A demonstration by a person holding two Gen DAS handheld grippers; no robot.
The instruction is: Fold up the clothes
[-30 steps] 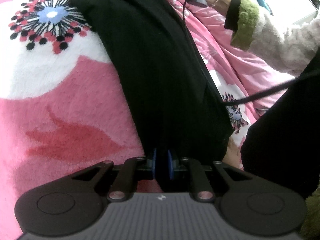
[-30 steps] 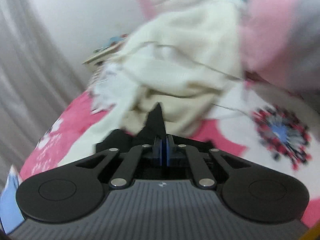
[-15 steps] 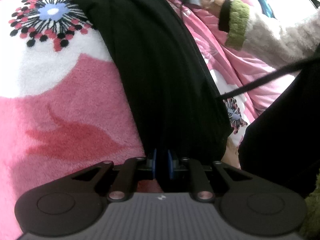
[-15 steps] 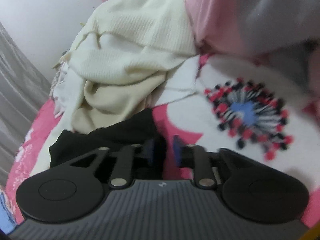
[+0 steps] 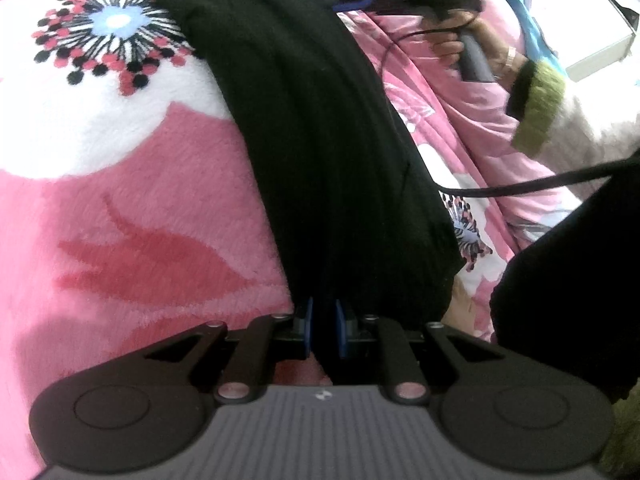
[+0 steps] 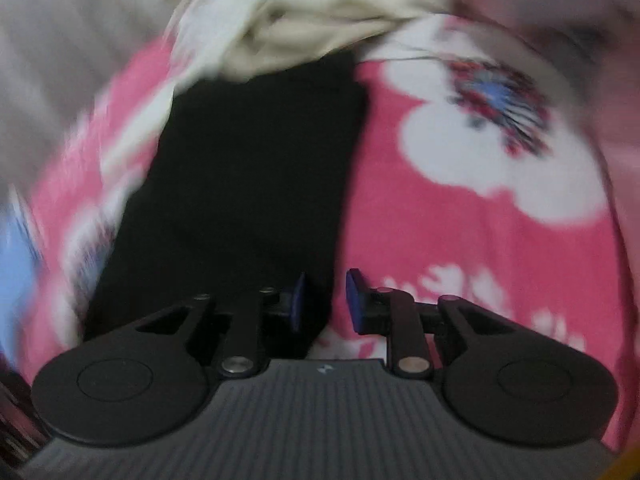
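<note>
A long black garment [image 5: 320,140] lies stretched along a pink flowered blanket [image 5: 120,220]. My left gripper [image 5: 322,328] is shut on its near end, the cloth bunched between the blue pads. In the right wrist view, which is blurred by motion, the garment's other end [image 6: 256,160] lies flat on the blanket. My right gripper [image 6: 326,300] hovers over its right edge with a gap between the pads; the jaws are closing and press on nothing. The cloth's edge shows below the gap.
A heap of cream and white clothes [image 6: 320,8] lies past the garment's far end. A hand [image 5: 460,40] in a white fleece sleeve with a green cuff [image 5: 536,116] holds the right gripper's handle. A black cable [image 5: 520,188] crosses a pink quilt [image 5: 460,128].
The right gripper let go of the black garment's end, opened, and swung over the cloth now lying flat. The left gripper kept still, gripping its end.
</note>
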